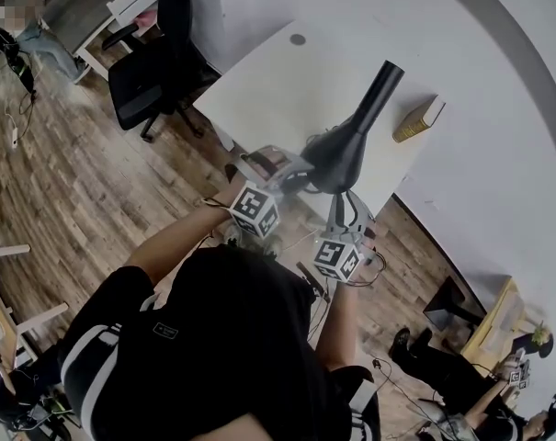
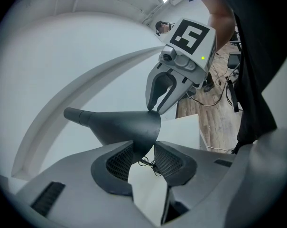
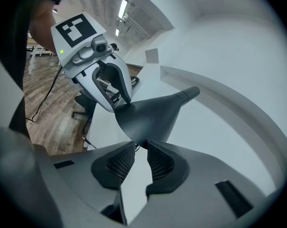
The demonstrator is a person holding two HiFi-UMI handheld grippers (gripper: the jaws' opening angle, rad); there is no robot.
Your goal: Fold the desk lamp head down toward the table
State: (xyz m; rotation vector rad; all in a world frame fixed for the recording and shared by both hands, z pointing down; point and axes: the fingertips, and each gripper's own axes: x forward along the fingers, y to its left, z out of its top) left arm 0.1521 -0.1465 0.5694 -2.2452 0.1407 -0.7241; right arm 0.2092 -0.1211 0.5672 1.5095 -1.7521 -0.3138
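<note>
The black cone-shaped lamp head (image 1: 351,141) hangs over the white table (image 1: 259,90), its narrow neck pointing away from me. My left gripper (image 1: 300,177) and right gripper (image 1: 342,196) meet at the wide rim from either side. In the left gripper view the lamp head's (image 2: 119,125) rim dips between the left gripper's (image 2: 143,163) jaws, and a gap shows on both sides of it. The right gripper (image 2: 155,109) reaches the rim from the far side. In the right gripper view the lamp head's (image 3: 152,115) rim likewise sits loosely inside the right gripper (image 3: 139,160), opposite the left gripper (image 3: 122,101).
A tan book (image 1: 420,118) lies on the table beside the lamp. A black office chair (image 1: 153,81) stands at the table's left end on the wooden floor. A white curved wall runs behind the table. Another person (image 1: 480,384) sits low at the right.
</note>
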